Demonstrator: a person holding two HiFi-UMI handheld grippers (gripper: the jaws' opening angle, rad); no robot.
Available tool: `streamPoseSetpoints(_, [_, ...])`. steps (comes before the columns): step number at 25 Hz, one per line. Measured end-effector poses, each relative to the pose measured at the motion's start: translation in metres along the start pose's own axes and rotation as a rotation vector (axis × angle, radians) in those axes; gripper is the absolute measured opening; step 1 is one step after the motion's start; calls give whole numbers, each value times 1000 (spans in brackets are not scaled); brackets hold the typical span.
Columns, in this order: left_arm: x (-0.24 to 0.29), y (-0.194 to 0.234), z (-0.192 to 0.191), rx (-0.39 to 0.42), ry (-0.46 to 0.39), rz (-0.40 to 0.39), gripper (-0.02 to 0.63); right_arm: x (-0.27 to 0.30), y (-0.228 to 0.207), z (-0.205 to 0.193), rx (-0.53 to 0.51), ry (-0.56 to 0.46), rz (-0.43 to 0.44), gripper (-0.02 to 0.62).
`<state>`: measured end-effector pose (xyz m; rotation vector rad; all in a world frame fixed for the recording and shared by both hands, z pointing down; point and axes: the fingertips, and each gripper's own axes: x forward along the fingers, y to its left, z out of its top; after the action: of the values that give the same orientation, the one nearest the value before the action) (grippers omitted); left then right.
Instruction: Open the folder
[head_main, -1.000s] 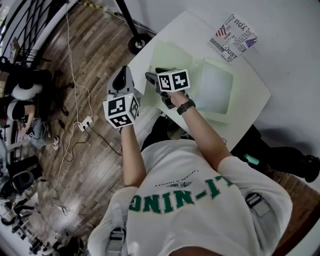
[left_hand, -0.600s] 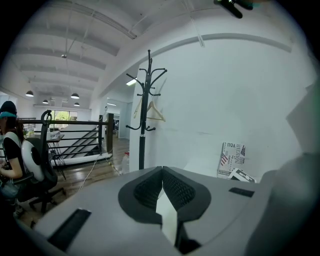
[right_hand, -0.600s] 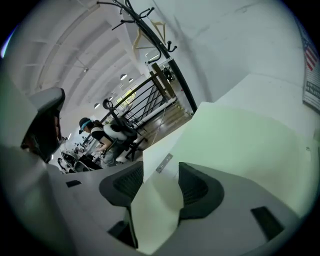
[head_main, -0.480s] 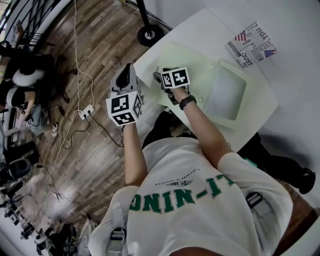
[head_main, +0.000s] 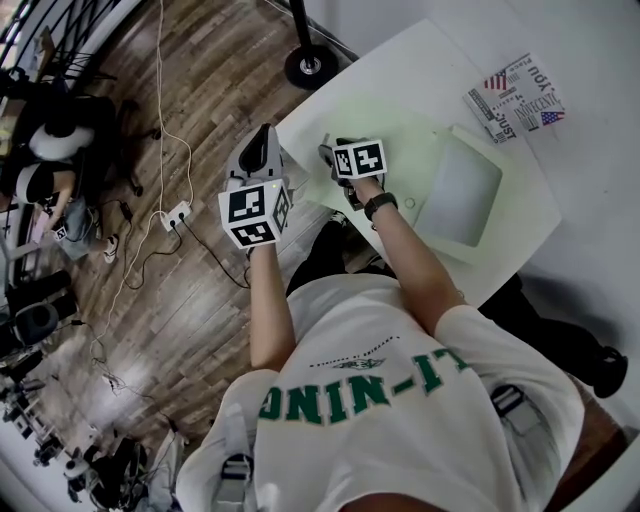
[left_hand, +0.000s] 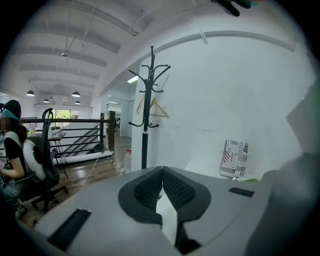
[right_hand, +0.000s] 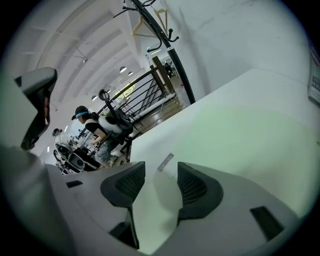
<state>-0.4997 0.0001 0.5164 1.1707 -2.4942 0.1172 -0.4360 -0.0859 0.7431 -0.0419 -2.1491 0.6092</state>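
A pale green folder lies closed on the white table, with a clear pocket on its right half. My right gripper points down at the folder's left corner by the table edge. In the right gripper view its jaws are apart and closing just above the green cover. A small grey tab lies ahead of them, and nothing is pinched. My left gripper hangs over the floor left of the table. Its fingertips are shut and hold nothing.
A printed booklet lies at the table's far right, next to the wall. A coat stand's base is on the wooden floor beyond the table corner. Cables and a power strip trail across the floor. A person sits at far left.
My right gripper has sunk closer to the folder's left corner. The left gripper has drifted slightly toward the table edge and stays shut.
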Motion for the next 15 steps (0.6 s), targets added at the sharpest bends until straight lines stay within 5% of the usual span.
streamPoseSetpoints(15, [-13, -57, 36, 46, -74, -92, 15, -102, 33, 35, -55, -185, 76, 227])
